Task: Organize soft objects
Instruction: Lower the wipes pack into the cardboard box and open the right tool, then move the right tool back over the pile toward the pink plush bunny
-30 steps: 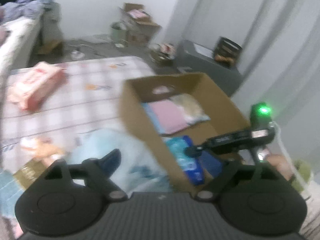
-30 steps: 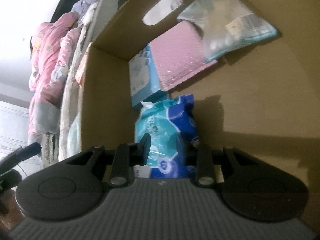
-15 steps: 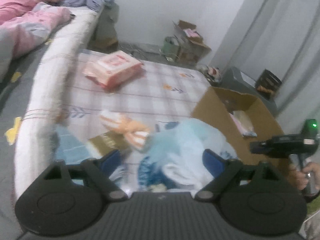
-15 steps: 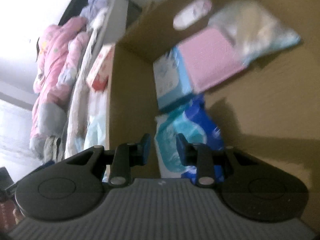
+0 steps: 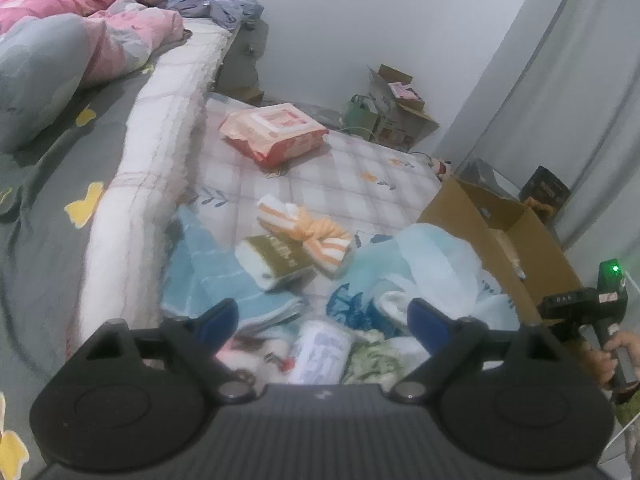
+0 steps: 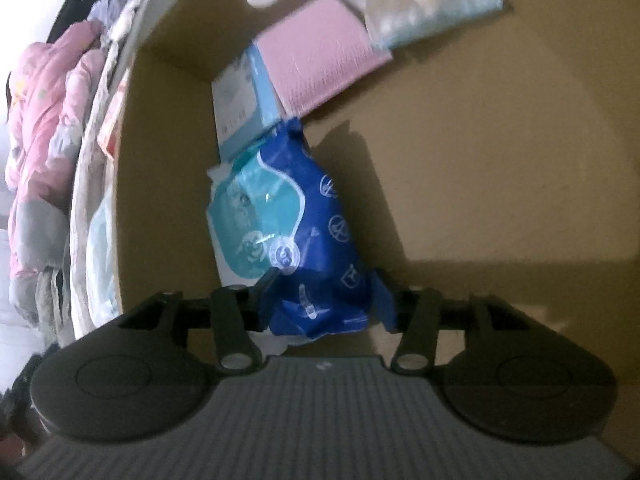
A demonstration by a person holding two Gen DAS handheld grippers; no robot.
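Straddling blue-and-teal plastic wipes pack (image 6: pixel 296 236), right gripper (image 6: pixel 326 298) sits inside brown cardboard box (image 6: pixel 500 152); jaws parted, fingers either side of pack's near end, actual contact unclear. Pack lies along left box wall, long axis running away from gripper toward pale blue carton (image 6: pixel 244 96) and pink flat packet (image 6: pixel 324 60). Left gripper (image 5: pixel 324 314) spread wide, holding nothing, above heap of soft items beside folded light blue towel (image 5: pixel 216 272) on checked mattress cover (image 5: pixel 320 172).
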